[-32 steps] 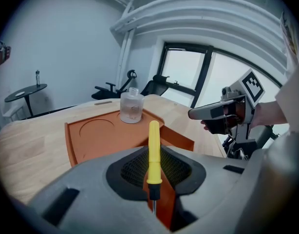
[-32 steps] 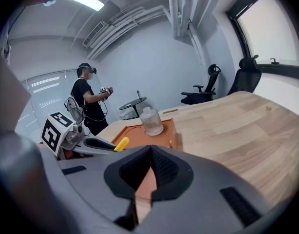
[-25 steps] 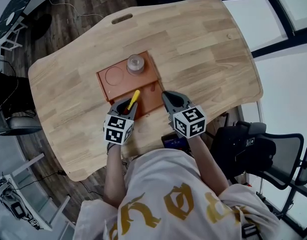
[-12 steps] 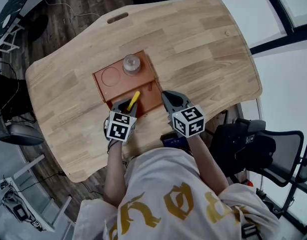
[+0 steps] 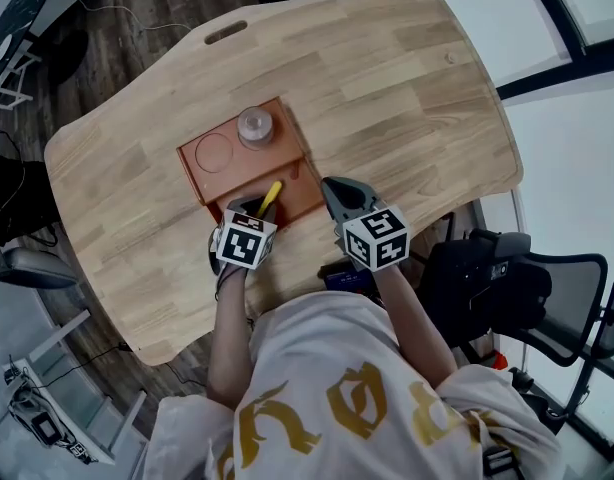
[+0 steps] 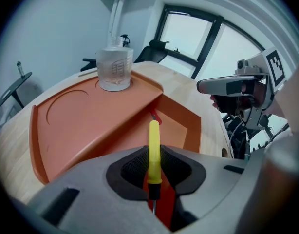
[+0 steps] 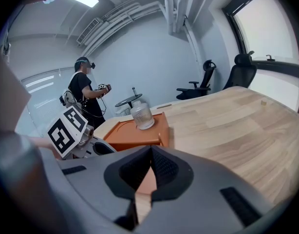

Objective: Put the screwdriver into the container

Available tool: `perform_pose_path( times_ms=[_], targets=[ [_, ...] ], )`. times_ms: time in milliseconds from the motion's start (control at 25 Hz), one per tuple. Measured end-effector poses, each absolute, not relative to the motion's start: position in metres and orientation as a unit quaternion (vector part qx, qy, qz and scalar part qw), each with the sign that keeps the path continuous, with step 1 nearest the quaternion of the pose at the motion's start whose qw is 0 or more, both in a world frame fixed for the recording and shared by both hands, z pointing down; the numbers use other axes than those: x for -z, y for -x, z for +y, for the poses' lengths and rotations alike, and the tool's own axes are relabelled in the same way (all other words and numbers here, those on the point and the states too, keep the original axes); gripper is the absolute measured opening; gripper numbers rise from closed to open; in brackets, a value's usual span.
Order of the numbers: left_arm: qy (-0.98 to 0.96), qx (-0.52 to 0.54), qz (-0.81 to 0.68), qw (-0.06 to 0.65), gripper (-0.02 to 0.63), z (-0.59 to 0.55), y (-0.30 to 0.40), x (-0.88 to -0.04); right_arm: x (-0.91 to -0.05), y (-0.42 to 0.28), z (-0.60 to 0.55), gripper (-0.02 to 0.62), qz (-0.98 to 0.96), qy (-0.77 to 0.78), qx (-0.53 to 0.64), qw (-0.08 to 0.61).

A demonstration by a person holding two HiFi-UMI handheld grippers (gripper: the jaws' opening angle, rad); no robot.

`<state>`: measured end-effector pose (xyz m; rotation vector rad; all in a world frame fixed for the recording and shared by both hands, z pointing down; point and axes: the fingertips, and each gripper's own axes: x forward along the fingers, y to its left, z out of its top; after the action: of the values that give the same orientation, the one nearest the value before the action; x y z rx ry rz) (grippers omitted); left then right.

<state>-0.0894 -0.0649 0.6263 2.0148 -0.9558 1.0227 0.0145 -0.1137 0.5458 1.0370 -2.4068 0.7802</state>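
Note:
My left gripper (image 5: 255,208) is shut on a screwdriver with a yellow handle (image 5: 271,194). The handle (image 6: 154,150) points forward from between the pads and its thin metal shaft runs back under the jaws. It hangs over the near deep compartment (image 6: 181,126) of the orange tray container (image 5: 212,173). My right gripper (image 5: 334,190) is shut and holds nothing, just right of the tray's near corner. In the right gripper view its pads (image 7: 150,167) meet above the wooden table.
A clear plastic jar (image 5: 255,125) stands on the tray's far shallow part (image 6: 81,116) next to a round recess (image 5: 214,152). A small red piece (image 6: 155,116) lies in the compartment. The wooden table (image 5: 407,98) stretches away to the right. Another person (image 7: 84,94) stands in the background.
The left gripper with the screwdriver has edged slightly forward and to the right over the tray. The right gripper has barely moved.

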Motion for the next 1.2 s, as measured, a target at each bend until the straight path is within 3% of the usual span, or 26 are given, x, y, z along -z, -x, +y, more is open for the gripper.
perform_pose_path(
  times_ms=[1200],
  targets=[
    [-0.747,-0.445,-0.342,0.357,0.077,-0.061,0.082,-0.653,-0.555,-0.014,-0.116,0.011,-0.861,-0.365,-0.290,0.205]
  ],
)
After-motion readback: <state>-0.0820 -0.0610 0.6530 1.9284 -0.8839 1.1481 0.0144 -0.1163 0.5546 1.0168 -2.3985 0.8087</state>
